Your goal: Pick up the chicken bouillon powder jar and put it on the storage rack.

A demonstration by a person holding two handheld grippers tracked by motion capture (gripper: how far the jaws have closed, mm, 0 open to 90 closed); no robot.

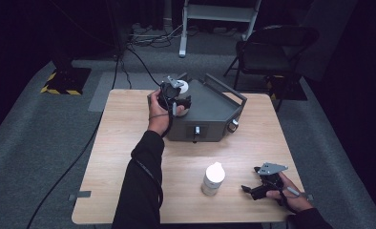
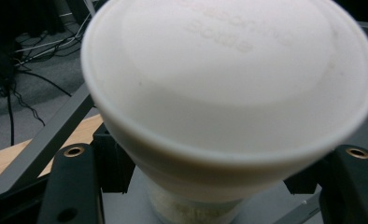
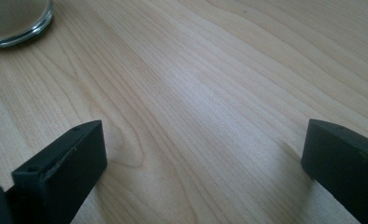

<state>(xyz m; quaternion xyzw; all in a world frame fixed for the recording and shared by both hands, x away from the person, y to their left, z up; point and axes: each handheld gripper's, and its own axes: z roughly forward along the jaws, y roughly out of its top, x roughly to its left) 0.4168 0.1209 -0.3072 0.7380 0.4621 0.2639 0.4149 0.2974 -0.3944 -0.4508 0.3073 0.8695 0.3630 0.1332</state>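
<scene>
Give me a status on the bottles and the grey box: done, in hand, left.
Done: nothing clearly set down in the grey box. In hand: the left gripper holds a white bottle between its fingers over the box. Left: the second bottle stands on the table; the right gripper rests open beside it, presumably for that one.

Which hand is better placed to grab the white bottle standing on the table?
Right. The right gripper rests open on the table beside the standing bottle, whereas the left gripper is over the grey box, shut on another white bottle.
</scene>
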